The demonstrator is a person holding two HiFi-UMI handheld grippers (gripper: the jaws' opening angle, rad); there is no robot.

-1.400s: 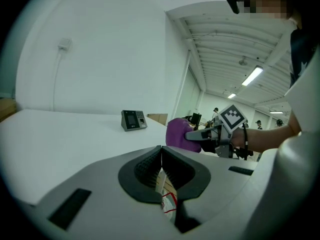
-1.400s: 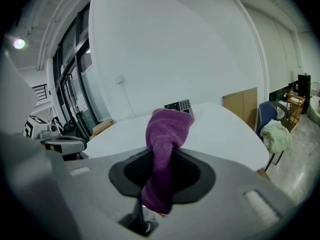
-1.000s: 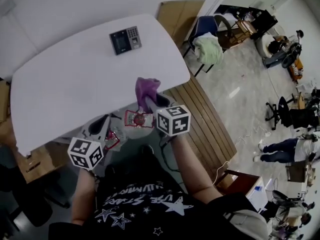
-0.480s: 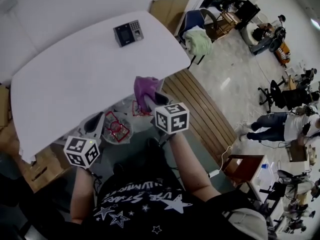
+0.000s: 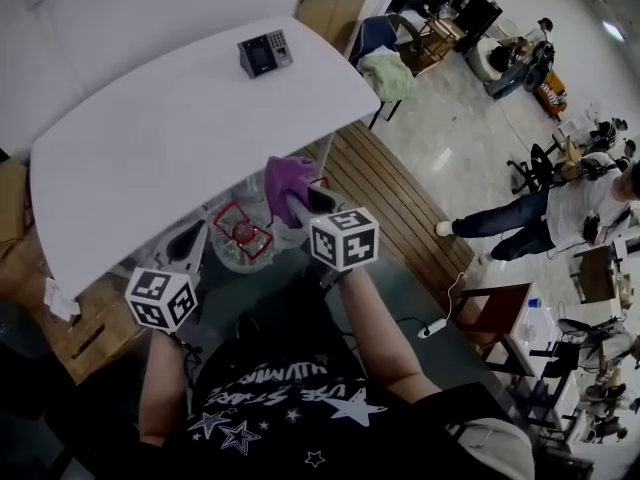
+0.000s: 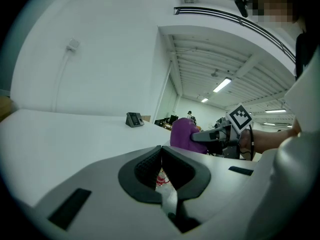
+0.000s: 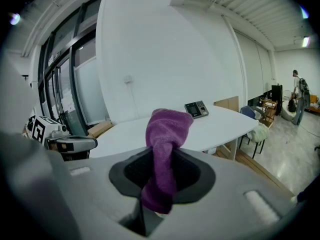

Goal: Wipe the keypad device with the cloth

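- The right gripper (image 7: 162,171) is clamped on the purple cloth (image 7: 167,134). The cloth's bunched top stands above the jaws and its tail hangs below them.
- The left gripper (image 6: 160,166) has its jaws pressed together with nothing held.
- Both grippers hang short of the table's (image 5: 150,148) near edge, the left one lower and well apart from the right.
- A bin (image 5: 240,238) with red wrappers sits below, just under that edge.
- The keypad (image 5: 265,53) stands at the far end of the table, near the far corner, with the whole span of white top between it and the cloth.
- Its long axis runs side to side, screen on the left and keys on the right, with its face tilted toward the grippers.
- A chair (image 5: 390,73) stands just past the right edge, and a person (image 5: 540,208) is walking well off to the right.
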